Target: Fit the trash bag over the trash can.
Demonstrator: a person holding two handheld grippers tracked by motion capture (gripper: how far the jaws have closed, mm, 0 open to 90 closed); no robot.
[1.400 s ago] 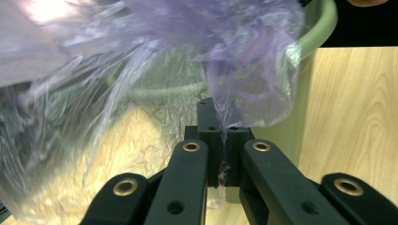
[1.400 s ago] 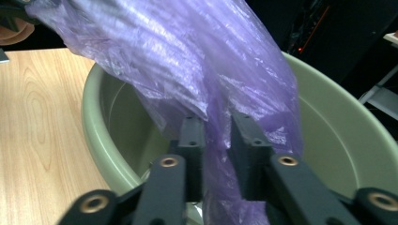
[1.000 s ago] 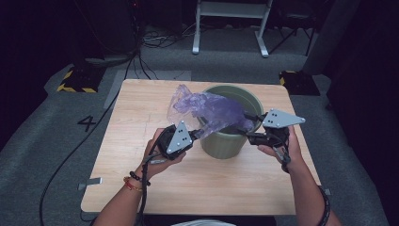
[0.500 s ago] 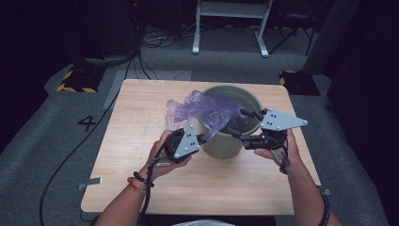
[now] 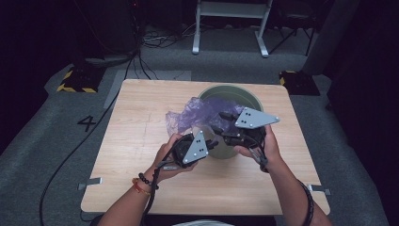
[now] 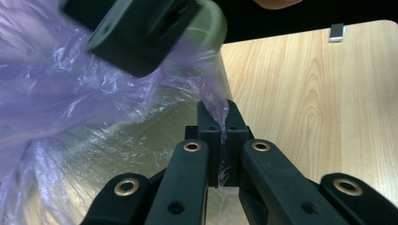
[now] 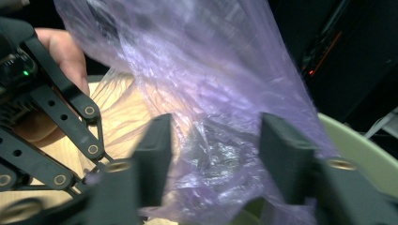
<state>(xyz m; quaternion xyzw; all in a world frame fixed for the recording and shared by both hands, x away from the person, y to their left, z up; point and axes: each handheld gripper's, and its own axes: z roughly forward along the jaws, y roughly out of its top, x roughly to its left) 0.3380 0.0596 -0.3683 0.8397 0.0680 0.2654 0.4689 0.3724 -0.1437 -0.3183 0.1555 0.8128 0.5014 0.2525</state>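
Note:
A thin purple plastic bag [image 5: 188,117] hangs over the near left rim of a green bin [image 5: 244,92]. My left gripper [image 5: 212,141] is at the bin's front wall, shut on a fold of the bag [image 6: 70,93], which is pinched between its pads [image 6: 222,126]. My right gripper [image 5: 222,121] reaches in from the right, over the bin's mouth. Its jaws [image 7: 216,129] have just been closing and still stand apart, with bag film [image 7: 206,70] loose between them. One of its jaws shows blurred, close above the left gripper's tips.
The bin stands at the back middle of a light wooden table [image 5: 141,155]. Bare tabletop [image 6: 319,93] lies to the left, the right and in front of it. Cables and a metal stand [image 5: 230,19] are on the dark floor behind.
The right gripper has moved left over the bin to the bag, and its jaws have narrowed. The left gripper has shifted right with the bag's fold. The bag has sunk lower onto the rim.

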